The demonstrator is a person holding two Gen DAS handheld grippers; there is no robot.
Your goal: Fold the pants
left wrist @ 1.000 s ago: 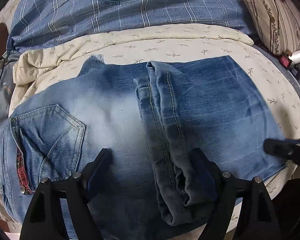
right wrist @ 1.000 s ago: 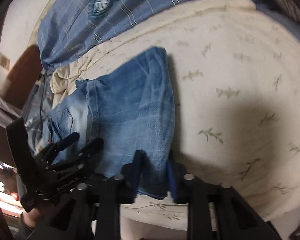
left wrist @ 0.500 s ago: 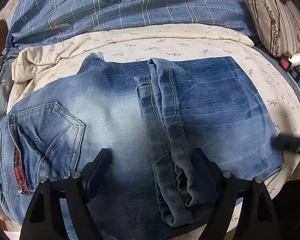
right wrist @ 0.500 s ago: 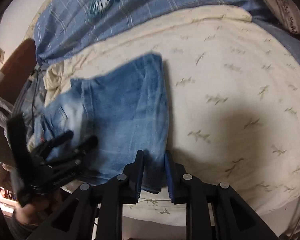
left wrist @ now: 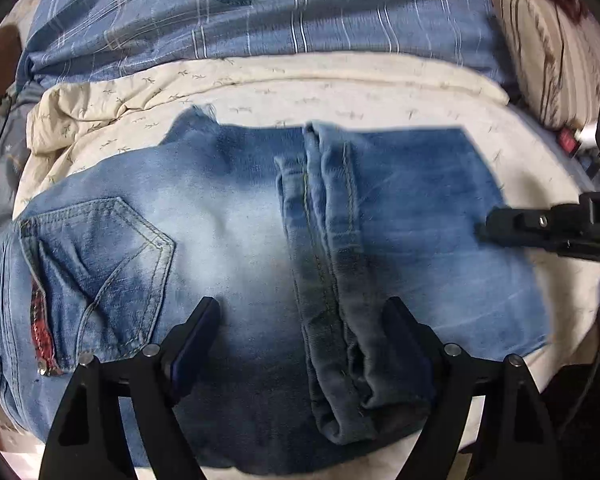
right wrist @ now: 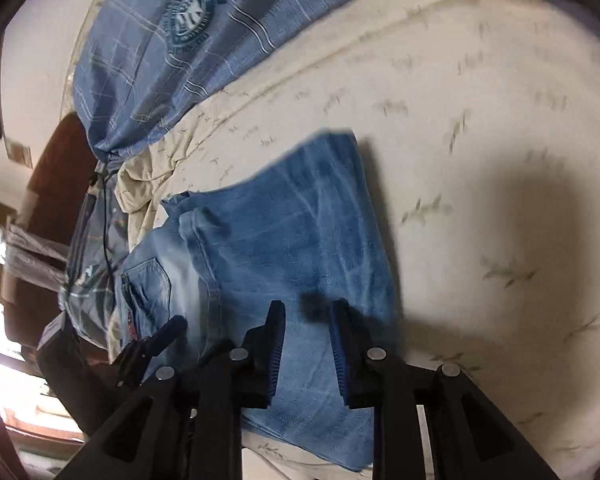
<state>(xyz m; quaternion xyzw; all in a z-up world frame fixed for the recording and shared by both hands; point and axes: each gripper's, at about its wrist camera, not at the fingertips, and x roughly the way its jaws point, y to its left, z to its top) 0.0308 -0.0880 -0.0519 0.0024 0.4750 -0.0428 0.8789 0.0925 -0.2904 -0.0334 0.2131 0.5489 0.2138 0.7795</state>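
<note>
Jeans (left wrist: 236,248) folded on bed (right wrist: 480,128): heavy, limp denim; grab thick hem. Left gripper (left wrist: 300,336) jaws wide, empty; right gripper (right wrist: 306,344) jaws narrow, opening, empty.

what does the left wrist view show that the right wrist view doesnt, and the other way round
Only the left wrist view: a striped pillow at upper right and the bunched leg hems up close.
Only the right wrist view: a wall with a window at left.
Both: the jeans on the cream quilt, the blue plaid cover, the open left gripper and the opening right gripper, with nothing pinched.
</note>
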